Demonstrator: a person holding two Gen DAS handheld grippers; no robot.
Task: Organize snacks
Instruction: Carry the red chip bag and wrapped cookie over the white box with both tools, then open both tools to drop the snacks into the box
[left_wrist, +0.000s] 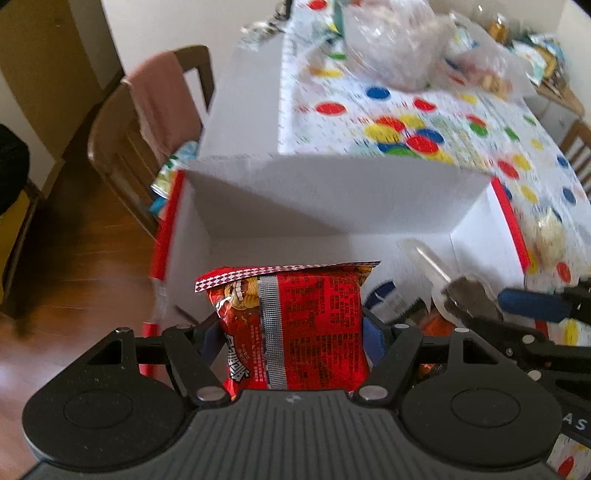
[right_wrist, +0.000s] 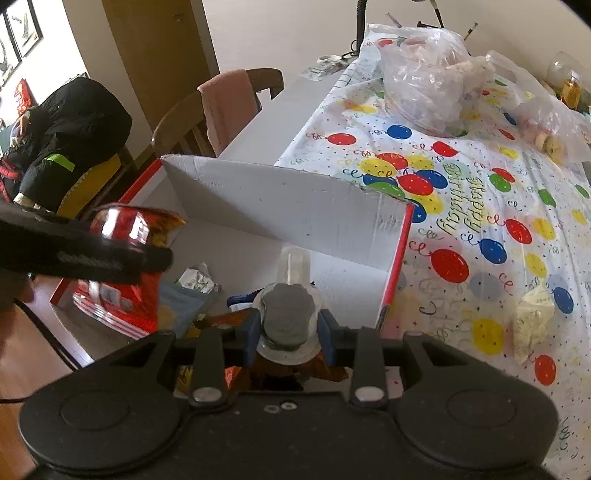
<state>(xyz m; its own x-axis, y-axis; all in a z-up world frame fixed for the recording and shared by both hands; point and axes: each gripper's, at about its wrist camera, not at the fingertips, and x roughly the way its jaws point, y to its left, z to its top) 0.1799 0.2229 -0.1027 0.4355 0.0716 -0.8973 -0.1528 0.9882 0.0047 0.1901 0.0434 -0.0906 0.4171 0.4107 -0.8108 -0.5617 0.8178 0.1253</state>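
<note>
We have the left claw (left_wrist: 291, 332) clamped on the red foil snack packet (left_wrist: 295, 325) and the right claw (right_wrist: 288, 325) pinching the clear plastic-wrapped dark snack (right_wrist: 288, 314) over the white cardboard box with red trim (right_wrist: 295, 206), so crowded arms risk clashing, or a drop missing onto the worktop (right_wrist: 480, 221).

The white box (right_wrist: 288, 206) is open on top, so a hand-held gripper can go in from above. Its tall back flap (left_wrist: 332, 192) stands up at 12 o'clock and blocks the way to the counter (right_wrist: 480, 221) behind it. The far part of the box floor is bare. The near part is full of snack packs (right_wrist: 110, 306). At 9 o'clock a wooden chair (left_wrist: 122, 147) stands near the box. At 3 o'clock the counter has open room, with only a small pale pack (right_wrist: 532, 317). Big plastic bags (right_wrist: 424, 74) crowd the far end.
</note>
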